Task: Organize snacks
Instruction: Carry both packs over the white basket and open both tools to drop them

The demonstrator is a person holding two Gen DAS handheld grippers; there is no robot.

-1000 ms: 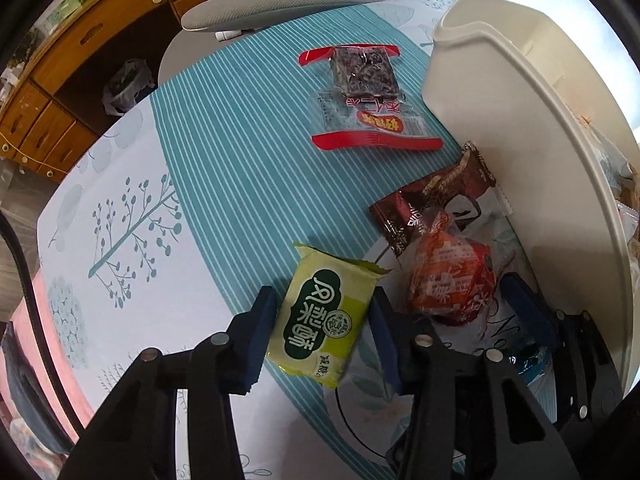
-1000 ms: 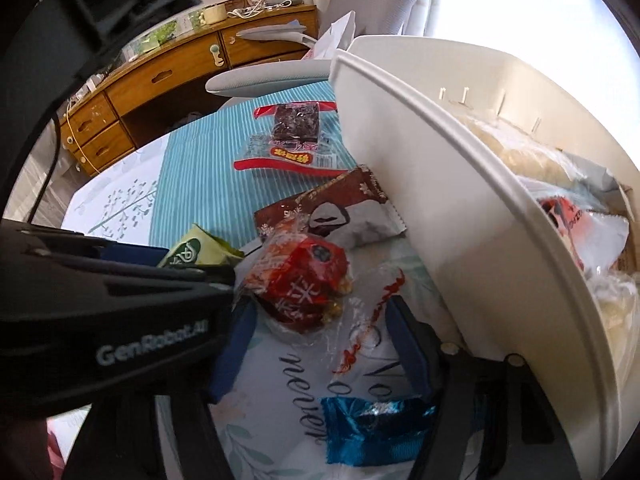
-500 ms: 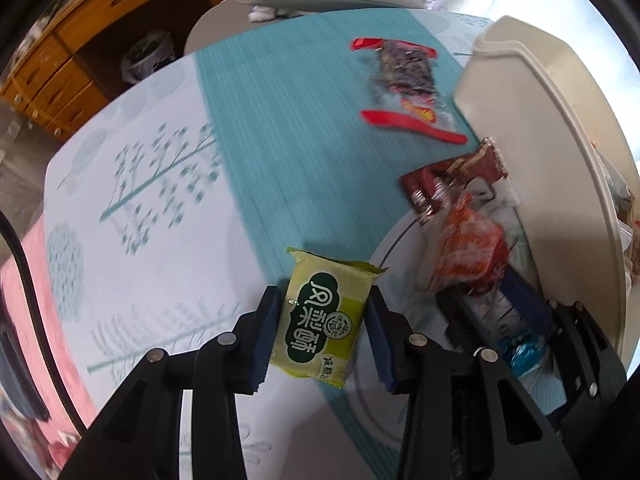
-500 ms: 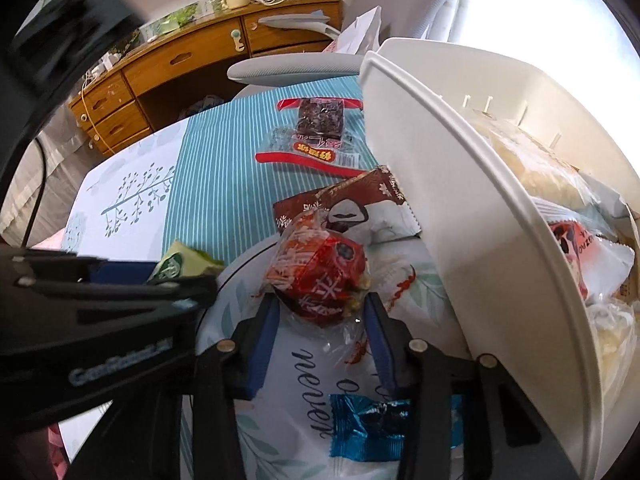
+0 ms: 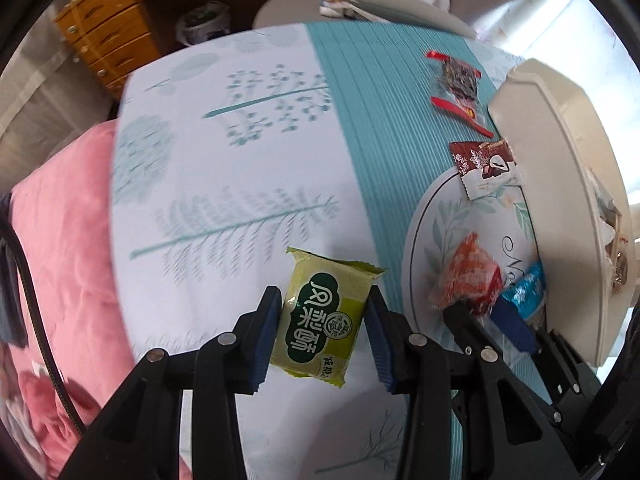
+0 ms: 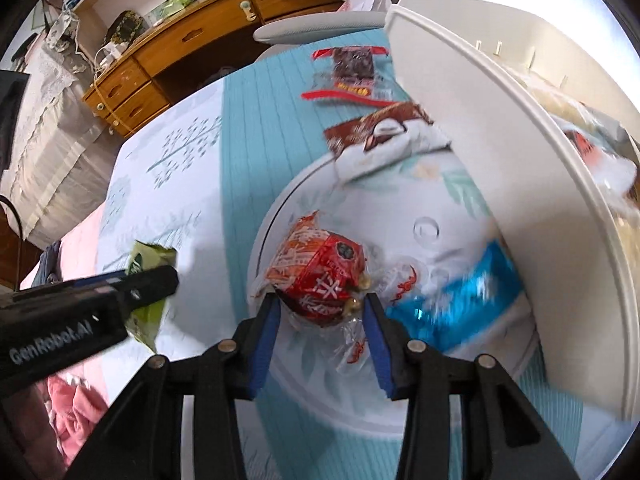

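**Two snacks pinched, one in each hand-held gripper**

While it points straight down over the patterned cloth of the counter [image 5: 224, 184], the left hand-held gripper [image 5: 324, 320] pinches a green snack packet [image 5: 324, 316] between its blue pads, just beside the round plate [image 5: 420, 240]. The right hand-held gripper [image 6: 320, 320] tilts steeply down over that plate; its jaws have just been closing and now clamp the red-wrapped snack [image 6: 320, 272]. A blue packet [image 6: 460, 300] lies beside it, against the white bin [image 6: 500, 160].
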